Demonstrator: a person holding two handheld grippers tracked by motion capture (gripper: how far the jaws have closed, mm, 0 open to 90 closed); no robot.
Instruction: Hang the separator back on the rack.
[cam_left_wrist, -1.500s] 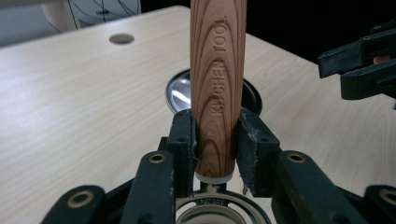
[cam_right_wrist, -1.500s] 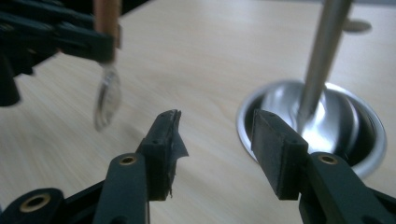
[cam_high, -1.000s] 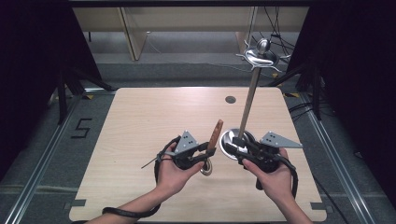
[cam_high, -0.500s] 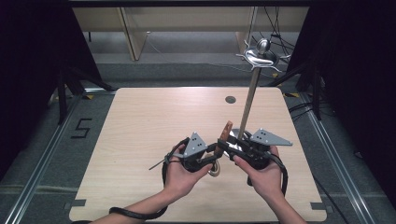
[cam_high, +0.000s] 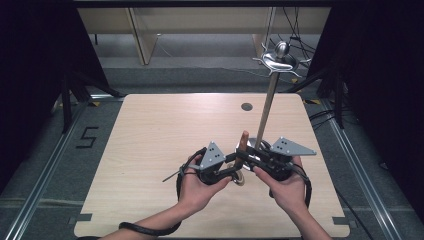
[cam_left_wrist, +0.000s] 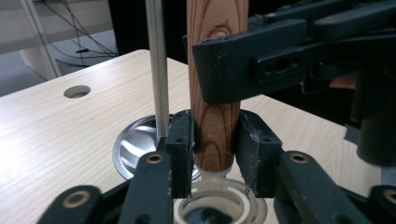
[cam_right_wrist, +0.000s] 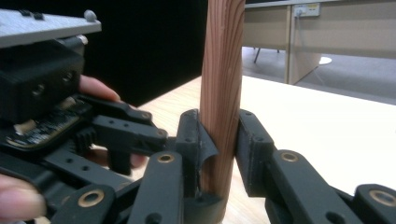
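Black hand-held gripper (cam_high: 235, 167), grey plate

A light wood worktop (cam_high: 150, 150) is seen on a grey floor (cam_high: 45, 165). A round hole (cam_high: 246, 106) is cut near its far edge. The digit 5 (cam_high: 86, 137) is marked on the floor to the left. Pale furniture panels (cam_high: 140, 35) are seen beyond the worktop. Black cables (cam_high: 295, 25) are strewn at far right. Dark curtains (cam_high: 30, 60) are hung on both sides.

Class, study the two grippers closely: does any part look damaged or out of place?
Yes. In the right gripper view, the pad on the right gripper curls away beside the wooden handle, as if peeling.
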